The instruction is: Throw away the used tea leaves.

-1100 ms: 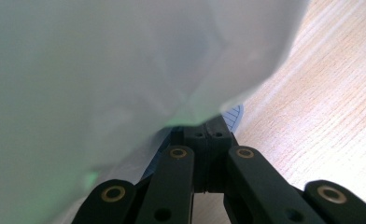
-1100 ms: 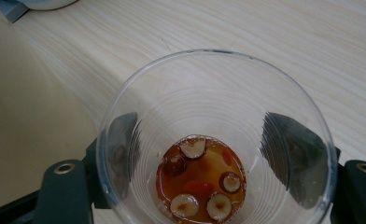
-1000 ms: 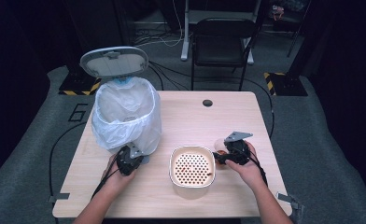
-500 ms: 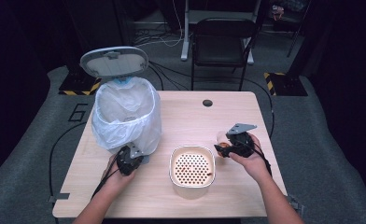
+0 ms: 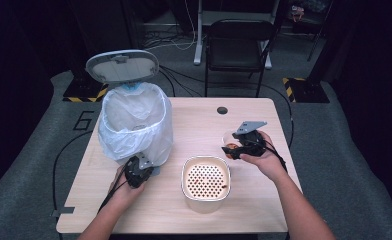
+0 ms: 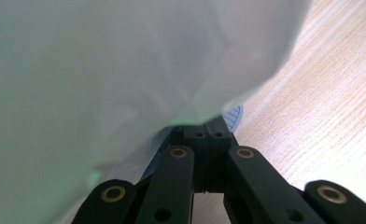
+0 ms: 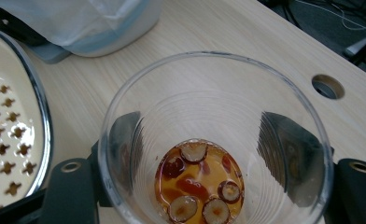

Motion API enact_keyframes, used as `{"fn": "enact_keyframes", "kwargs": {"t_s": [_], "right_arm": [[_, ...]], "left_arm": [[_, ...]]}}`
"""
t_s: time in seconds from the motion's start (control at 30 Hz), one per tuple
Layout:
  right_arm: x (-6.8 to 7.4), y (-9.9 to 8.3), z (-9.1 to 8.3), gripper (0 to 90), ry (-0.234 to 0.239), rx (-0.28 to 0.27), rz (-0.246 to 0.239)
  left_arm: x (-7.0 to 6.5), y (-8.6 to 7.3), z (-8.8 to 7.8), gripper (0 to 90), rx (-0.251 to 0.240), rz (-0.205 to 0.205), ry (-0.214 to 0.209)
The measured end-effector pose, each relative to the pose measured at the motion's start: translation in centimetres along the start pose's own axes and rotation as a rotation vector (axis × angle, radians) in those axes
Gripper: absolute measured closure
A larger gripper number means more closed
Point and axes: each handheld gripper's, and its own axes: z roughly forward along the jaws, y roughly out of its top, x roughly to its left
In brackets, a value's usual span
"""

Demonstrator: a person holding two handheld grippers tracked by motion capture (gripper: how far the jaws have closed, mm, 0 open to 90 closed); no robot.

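A recording lab: dark curtains [image 5: 29, 75], floor cables [image 5: 179, 37], hazard-taped stand feet [image 5: 304, 87].

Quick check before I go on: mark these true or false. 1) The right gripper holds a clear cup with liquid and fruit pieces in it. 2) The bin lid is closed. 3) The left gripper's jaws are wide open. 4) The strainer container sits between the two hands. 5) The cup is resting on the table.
1) True: the right gripper has its jaws on either side of the clear cup, which holds amber liquid with fruit pieces.
2) False: the lid of the lined bin stands open.
3) False: the left gripper is shut, at the bin's base.
4) True: the strainer container.
5) False: it appears lifted above the table.
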Motion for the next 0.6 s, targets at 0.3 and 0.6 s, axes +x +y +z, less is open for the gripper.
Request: {"fn": "enact_keyframes", "kwargs": {"t_s": [0.3, 0.6], "right_arm": [[-0.2, 2.1, 1.4, 30.9, 0.070, -0.069, -0.057], [-0.1, 3.2, 2.1, 31.2, 0.126, -0.086, -0.085]], "left_arm": [[-0.1, 0.0, 0.0, 90.0, -0.003, -0.005, -0.002], [0.0, 0.0, 0.0, 90.0, -0.001, 0.000, -0.002]]}}
